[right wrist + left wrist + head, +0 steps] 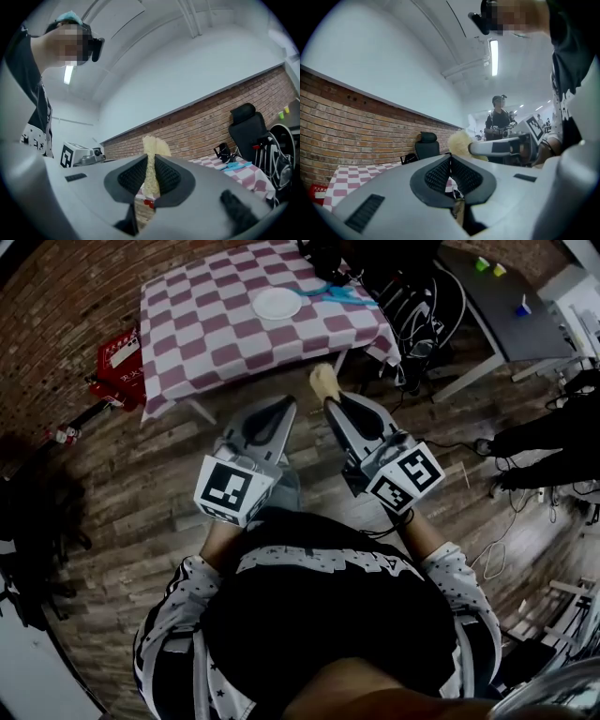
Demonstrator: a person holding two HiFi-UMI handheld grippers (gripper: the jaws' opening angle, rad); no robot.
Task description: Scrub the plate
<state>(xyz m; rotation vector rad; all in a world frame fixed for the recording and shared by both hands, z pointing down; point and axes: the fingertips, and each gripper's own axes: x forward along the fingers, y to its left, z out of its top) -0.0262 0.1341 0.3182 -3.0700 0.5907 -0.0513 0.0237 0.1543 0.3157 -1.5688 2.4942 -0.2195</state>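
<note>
Plate [277,303]: white, round, flat on the checkered table [197,334]. It sits well ahead of both grippers, far past their jaw tips, and neither touches it. It is almost straight ahead of the left gripper [450,159] and ahead and a little left of the right gripper [151,161]. A turquoise item [330,292] lies on the cloth just right of the plate, nearer the right gripper's line; I cannot tell what it is.

Sponge [152,143]: pale yellow, rough-textured, pinched edge-on between the right gripper's two jaws. Its upper end sticks out past the tips. The right gripper's jaws are clamped on it, with black ribbed pads pressing on either side.

Left gripper: jaws drawn together, pads meeting at the tips, nothing held between them. Only a sliver of checkered cloth shows through the gap lower down.

Both grippers are held side by side, close in front of the person's torso, over wood-plank floor [141,493], with jaws pointing toward the table. The right gripper lies just to the right of the left one, sponge tip near level with the left jaw tips.

Farther out: a red crate [120,362] is on the floor at the table's left end, well off to the left of the left gripper. A black office chair [248,126] is ahead and right of the right gripper, and a brick wall [356,122] stands behind the table.
</note>
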